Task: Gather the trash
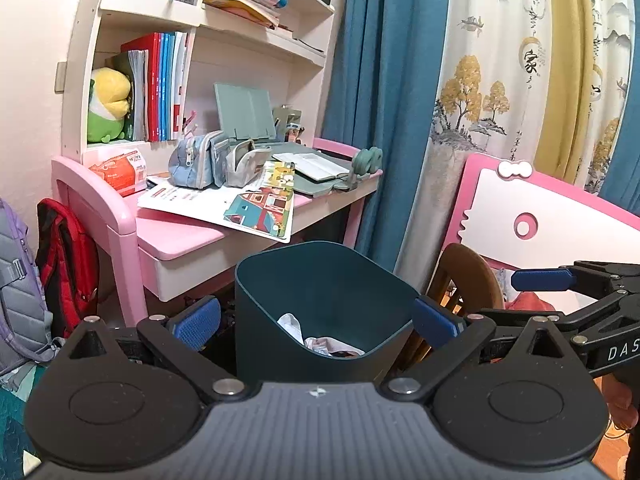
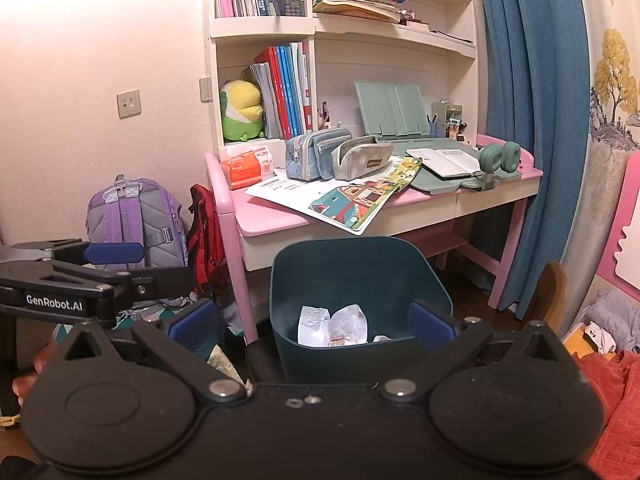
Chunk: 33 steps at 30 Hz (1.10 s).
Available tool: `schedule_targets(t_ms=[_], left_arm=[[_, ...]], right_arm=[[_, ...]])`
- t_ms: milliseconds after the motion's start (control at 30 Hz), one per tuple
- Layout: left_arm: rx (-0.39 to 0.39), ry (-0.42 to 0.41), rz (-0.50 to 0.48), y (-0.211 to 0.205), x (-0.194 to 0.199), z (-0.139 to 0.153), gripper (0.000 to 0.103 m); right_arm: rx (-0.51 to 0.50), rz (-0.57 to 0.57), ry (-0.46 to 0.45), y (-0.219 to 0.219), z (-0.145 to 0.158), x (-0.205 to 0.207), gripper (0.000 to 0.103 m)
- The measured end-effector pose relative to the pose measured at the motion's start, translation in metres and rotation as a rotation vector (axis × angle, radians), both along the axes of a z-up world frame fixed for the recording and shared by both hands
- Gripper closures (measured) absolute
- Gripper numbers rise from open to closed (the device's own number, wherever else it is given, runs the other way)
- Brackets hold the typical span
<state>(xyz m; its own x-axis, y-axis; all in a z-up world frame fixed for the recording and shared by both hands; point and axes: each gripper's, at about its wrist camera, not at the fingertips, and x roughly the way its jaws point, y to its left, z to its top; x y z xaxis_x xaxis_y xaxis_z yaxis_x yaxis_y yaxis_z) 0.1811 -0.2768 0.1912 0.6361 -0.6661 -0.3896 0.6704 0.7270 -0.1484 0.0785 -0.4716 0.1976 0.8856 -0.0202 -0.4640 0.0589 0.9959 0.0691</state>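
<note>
Below the front edge of the pink desk (image 2: 280, 220) stands one dark teal bin (image 2: 352, 272), open at the top. Inside it the right wrist view shows two larger crumpled white wrappers (image 2: 332, 324) side by side and one smaller scrap (image 2: 382, 338) to their right; the left wrist view shows the same trash (image 1: 316, 336) only in part, behind the near rim. On the desk lie two pencil cases (image 2: 336, 154), one open book (image 2: 444, 160) and one printed sheet (image 2: 344, 200) overhanging the edge. One purple backpack (image 2: 132, 220) and one red bag (image 2: 204, 236) stand beside the desk.

Both tools hover side by side in front of the bin, aimed at its opening. Left gripper (image 1: 316, 322): jaws spread wide, blue pads flanking the bin, nothing held. Right gripper (image 2: 312, 322): jaws likewise spread wide, nothing between the pads.
</note>
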Motion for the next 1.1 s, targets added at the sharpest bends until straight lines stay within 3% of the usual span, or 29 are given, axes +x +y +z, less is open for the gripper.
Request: schedule_targets(t_ms=[1100], left_arm=[[-0.004,-0.027,-0.034,-0.001,-0.011,0.012,0.0]], right_arm=[[-0.024,-0.003,-0.018,0.0,0.012,-0.015,0.0]])
